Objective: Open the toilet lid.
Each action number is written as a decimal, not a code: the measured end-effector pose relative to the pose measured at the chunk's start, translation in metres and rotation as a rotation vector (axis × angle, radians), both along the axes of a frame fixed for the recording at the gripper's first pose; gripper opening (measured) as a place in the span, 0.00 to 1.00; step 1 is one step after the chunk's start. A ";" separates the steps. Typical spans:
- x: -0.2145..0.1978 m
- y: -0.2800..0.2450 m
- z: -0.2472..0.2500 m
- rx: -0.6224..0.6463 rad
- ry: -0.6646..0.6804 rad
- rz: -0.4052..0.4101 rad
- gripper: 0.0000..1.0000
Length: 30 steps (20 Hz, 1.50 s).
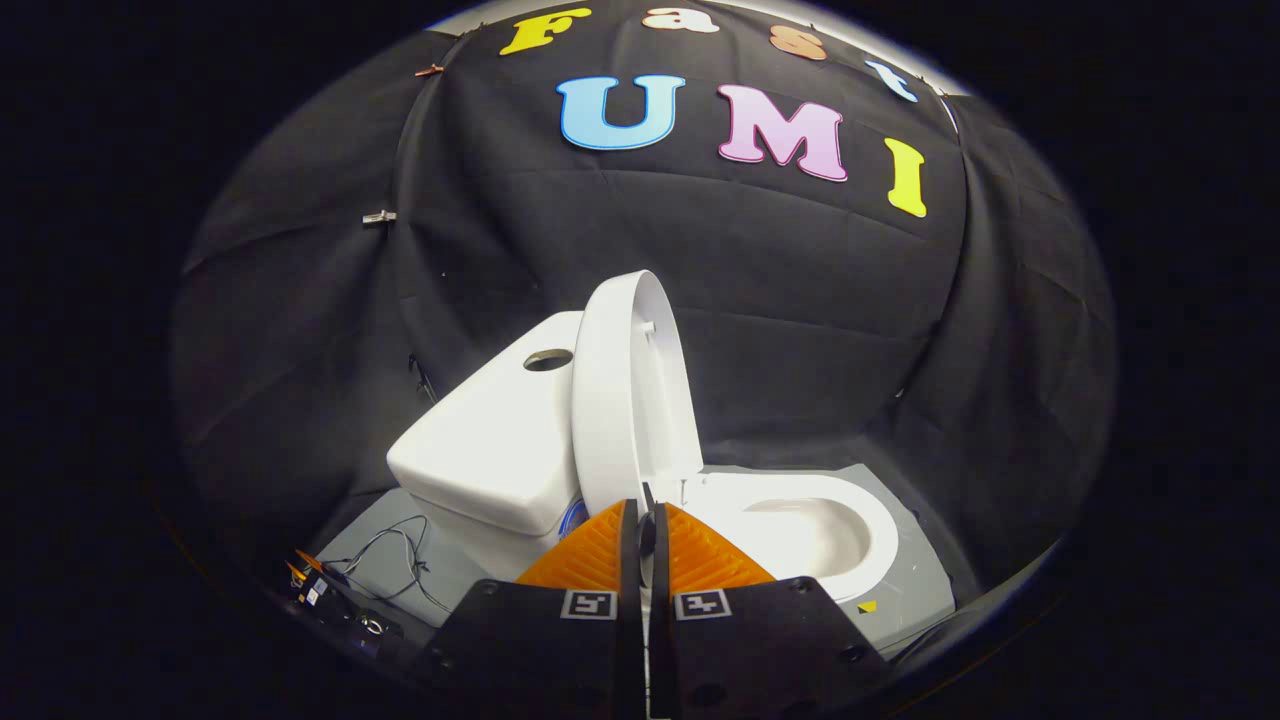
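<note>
1. The toilet [800, 530] stands at the centre of the frame on a grey floor panel [900, 600], its bowl open to view at lower right.
2. The tank [490, 450] sits centre left, with a round hole in its top.
3. The lid [625, 400] stands raised, nearly upright and leaning toward the tank, so the task looks close to done.
4. The gripper [646, 530] is at bottom centre, just ahead of the lid's lower edge; its orange jaws are pressed together with only a thin slit between, and I cannot tell whether they pinch anything.
5. Risk, as I judge it: if the lid is not resting fully against the tank, pulling away could let it fall forward and slam.
6. Loose wires [400, 560] lie at lower left, where a low sweep could snag them.
</note>
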<state>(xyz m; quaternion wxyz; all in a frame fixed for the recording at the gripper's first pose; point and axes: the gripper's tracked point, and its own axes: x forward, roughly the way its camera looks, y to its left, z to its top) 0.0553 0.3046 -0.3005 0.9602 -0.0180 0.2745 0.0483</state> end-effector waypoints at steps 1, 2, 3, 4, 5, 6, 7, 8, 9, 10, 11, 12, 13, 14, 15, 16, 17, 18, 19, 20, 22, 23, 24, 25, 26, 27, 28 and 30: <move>0.001 0.004 -0.001 -0.004 0.001 0.002 0.06; 0.002 0.005 -0.001 -0.019 -0.006 0.003 0.07; 0.002 0.006 -0.001 -0.035 -0.006 0.004 0.07; 0.002 0.006 -0.001 -0.048 -0.014 0.000 0.06; 0.003 0.005 0.000 -0.062 -0.019 0.000 0.07; 0.004 0.004 -0.001 -0.068 -0.024 0.004 0.07; 0.003 0.006 -0.001 -0.071 -0.028 0.011 0.08; 0.004 0.007 -0.002 -0.065 -0.027 0.016 0.09; 0.003 0.009 -0.003 -0.057 -0.027 0.029 0.11; 0.002 0.009 -0.003 -0.066 -0.024 0.038 0.17; 0.001 0.009 -0.003 -0.073 -0.022 0.055 0.31; -0.001 0.008 -0.001 -0.086 -0.026 0.064 0.46; -0.001 0.010 0.001 -0.092 -0.033 0.076 0.60; -0.003 0.012 0.002 -0.090 -0.038 0.085 0.75; -0.004 0.011 0.007 -0.085 -0.047 0.087 0.88; -0.004 0.012 0.010 -0.060 -0.065 0.088 1.00; -0.003 0.013 0.016 -0.037 -0.079 0.088 0.99; -0.002 0.011 0.020 -0.024 -0.091 0.087 0.99; -0.001 0.008 0.025 -0.018 -0.102 0.087 0.99; -0.002 0.004 0.029 -0.021 -0.110 0.089 0.99; -0.003 -0.008 0.048 -0.024 -0.146 0.081 0.99; -0.002 -0.014 0.059 -0.015 -0.168 0.066 0.99; -0.004 -0.020 0.072 0.004 -0.189 0.058 0.99; -0.004 -0.024 0.084 0.021 -0.204 0.050 0.98; -0.005 -0.030 0.096 0.037 -0.223 0.042 0.98; -0.005 -0.038 0.110 0.048 -0.243 0.031 0.99; -0.006 -0.046 0.124 0.058 -0.264 0.020 0.98; -0.007 -0.060 0.146 0.075 -0.296 0.008 0.99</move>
